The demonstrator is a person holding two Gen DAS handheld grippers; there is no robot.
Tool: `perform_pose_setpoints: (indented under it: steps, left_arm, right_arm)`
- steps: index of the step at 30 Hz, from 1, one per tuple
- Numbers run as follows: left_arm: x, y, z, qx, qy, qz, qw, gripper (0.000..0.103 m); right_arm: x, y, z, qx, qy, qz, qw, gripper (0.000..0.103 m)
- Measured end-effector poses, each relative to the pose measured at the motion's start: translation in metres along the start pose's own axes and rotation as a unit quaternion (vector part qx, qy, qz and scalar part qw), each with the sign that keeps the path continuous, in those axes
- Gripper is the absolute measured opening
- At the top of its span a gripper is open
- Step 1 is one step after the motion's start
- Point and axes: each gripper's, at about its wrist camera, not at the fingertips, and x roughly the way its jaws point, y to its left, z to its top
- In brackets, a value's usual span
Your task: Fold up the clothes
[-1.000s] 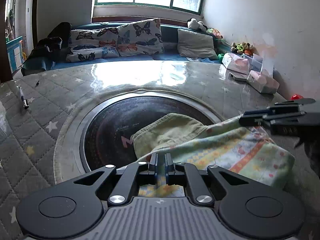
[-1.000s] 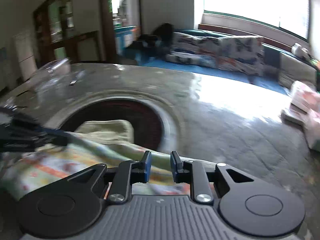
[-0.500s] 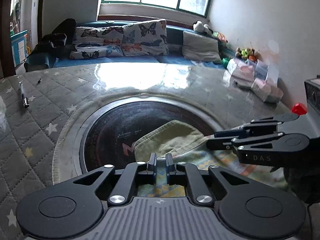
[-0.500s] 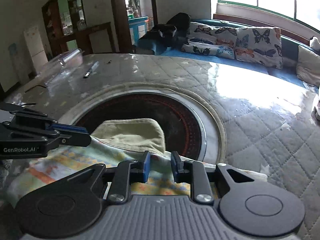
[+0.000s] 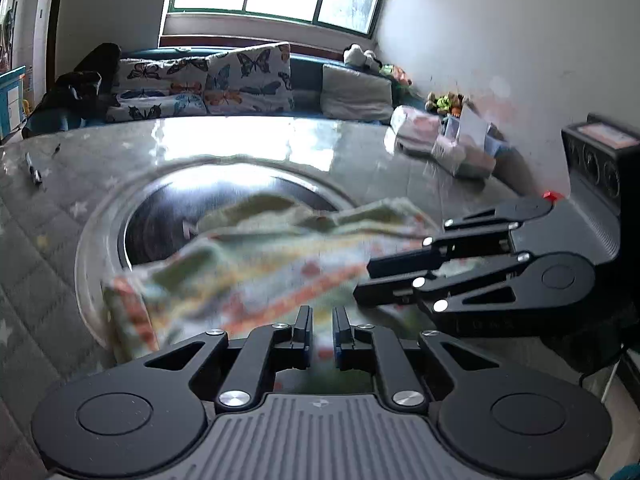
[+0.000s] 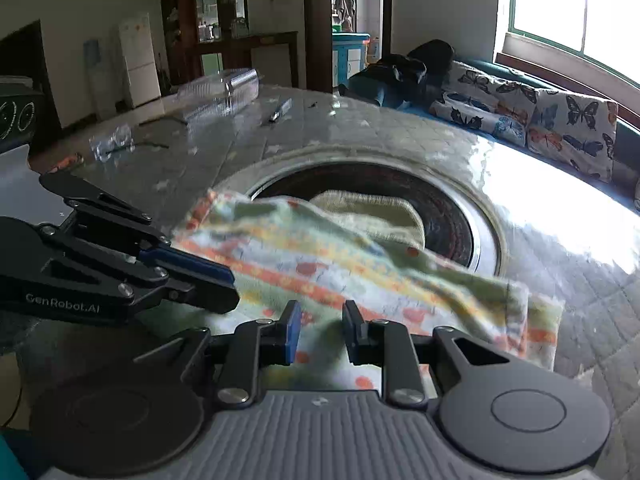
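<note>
A towel-like cloth (image 5: 256, 264) with orange, yellow and green stripes and a plain olive underside lies partly over the dark round recess (image 5: 160, 224) in the table's middle. My left gripper (image 5: 322, 332) is shut on the cloth's near edge, its fingers almost together. My right gripper (image 6: 318, 336) is shut on a fold of the same edge (image 6: 360, 264), with a wider gap. The two grippers are close side by side: the right one (image 5: 362, 280) shows at the right of the left wrist view, the left one (image 6: 234, 288) at the left of the right wrist view.
The round table (image 5: 48, 240) has a quilted star cover under glossy plastic. A pen (image 5: 34, 172) lies far left, tissue packs (image 5: 420, 132) far right, a black box (image 5: 600, 160) near the wall. A clear plastic container (image 6: 224, 88) stands at the far edge. A sofa with butterfly cushions lies behind.
Both grippers have swung sideways with the cloth, and the right one has drawn nearer the left. The striped side now spreads wider across the recess. The cloth is blurred with motion.
</note>
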Motion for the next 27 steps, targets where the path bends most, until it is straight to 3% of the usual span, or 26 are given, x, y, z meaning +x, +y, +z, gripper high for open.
perform_pose_setpoints:
  steps: [10, 13, 19, 24, 27]
  left_arm:
    - [-0.009, 0.019, -0.019, -0.028, -0.006, 0.015, 0.9995, 0.012]
    - [-0.012, 0.022, -0.021, -0.033, -0.009, 0.016, 0.9993, 0.012]
    - [-0.012, 0.026, -0.020, -0.033, -0.008, 0.017, 0.9993, 0.012]
    - [-0.015, 0.038, -0.018, -0.046, -0.005, 0.039, 0.9982, 0.012]
    - [-0.019, 0.047, -0.018, -0.055, -0.008, 0.054, 0.9970, 0.012]
  right_arm:
    - [-0.018, -0.016, -0.021, 0.034, -0.015, -0.027, 0.999, 0.023]
    - [-0.025, -0.026, -0.029, 0.048, -0.017, -0.039, 0.998, 0.031]
    - [-0.036, -0.052, -0.043, 0.090, -0.015, -0.079, 0.993, 0.029]
    - [-0.042, -0.058, -0.046, 0.094, -0.009, -0.090, 0.991, 0.025]
    - [-0.046, -0.064, -0.039, 0.108, -0.028, -0.101, 0.989, 0.035]
